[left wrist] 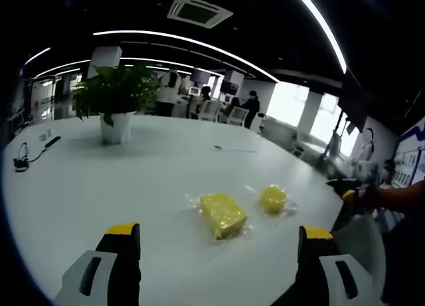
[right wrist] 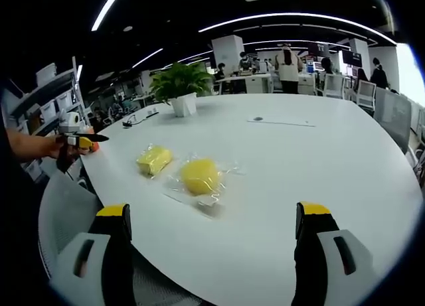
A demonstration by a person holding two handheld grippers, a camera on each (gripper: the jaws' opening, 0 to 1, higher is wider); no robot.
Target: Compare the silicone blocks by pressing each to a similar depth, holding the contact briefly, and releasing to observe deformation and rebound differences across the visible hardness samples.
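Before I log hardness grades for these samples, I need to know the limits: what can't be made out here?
- Hardness labels: the rectangular yellow block and round yellow block sit in glary clear wrap; any marking is too small to read.
- Paper sheet: its contents are too far off.
- Left hand-held gripper: tiny at the right gripper view's edge, its jaws unclear there.
- Block undersides: hidden against the white table.

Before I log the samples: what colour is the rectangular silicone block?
Yellow; the rectangular silicone block shows best in the left gripper view.

Open-plan office, white meeting table (left wrist: pixel 99 180), potted plant (left wrist: pixel 114 100), desks
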